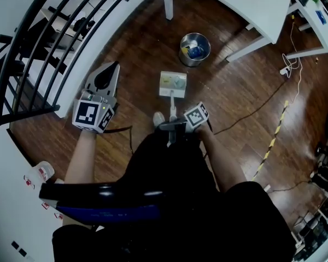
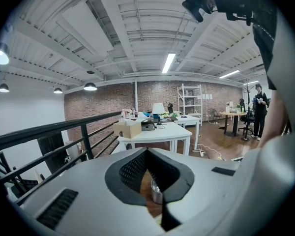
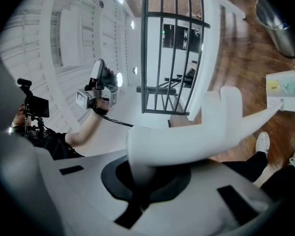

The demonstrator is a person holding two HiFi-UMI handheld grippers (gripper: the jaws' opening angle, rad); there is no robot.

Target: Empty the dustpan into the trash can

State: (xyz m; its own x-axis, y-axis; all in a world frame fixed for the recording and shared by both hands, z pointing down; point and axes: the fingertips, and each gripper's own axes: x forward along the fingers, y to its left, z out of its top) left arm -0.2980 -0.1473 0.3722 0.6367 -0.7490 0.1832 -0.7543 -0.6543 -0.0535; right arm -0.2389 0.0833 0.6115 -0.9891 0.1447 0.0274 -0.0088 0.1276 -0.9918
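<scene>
Right gripper [image 3: 142, 181] is clenched on the upright handle [image 3: 187, 141] of the dustpan [image 1: 173, 84], the white shaft being pinched between its pads close to the top end. Left gripper [image 1: 110, 70] is held off to the side next to the railing [image 1: 54, 42], jaws together with nothing between them.

Wood floor [image 1: 142, 53] carries everything. Toward its far edge, just short of the legs of the white table [image 1: 246, 4], the round metal trash can [image 1: 194, 49] stands upright with some blue and yellow rubbish already inside. The dustpan's tray lies between the person's feet and the can, near it but apart, mouth facing the can. Whether the tray rests on the boards or hangs just clear of them cannot be told from above. A few small yellow and pale green scraps [image 1: 172, 81] sit in the tray.

Emptying has not begun. For the step to go well, the tray should be kept level while it is lifted, so the scraps are not slid out early. It should be carried until its front lip is over the can's opening, and only then tipped forward. Since the grip is far from the tray, the swing is best kept slow and the clamp firm. The free gripper could be brought to the shaft to steady it.
</scene>
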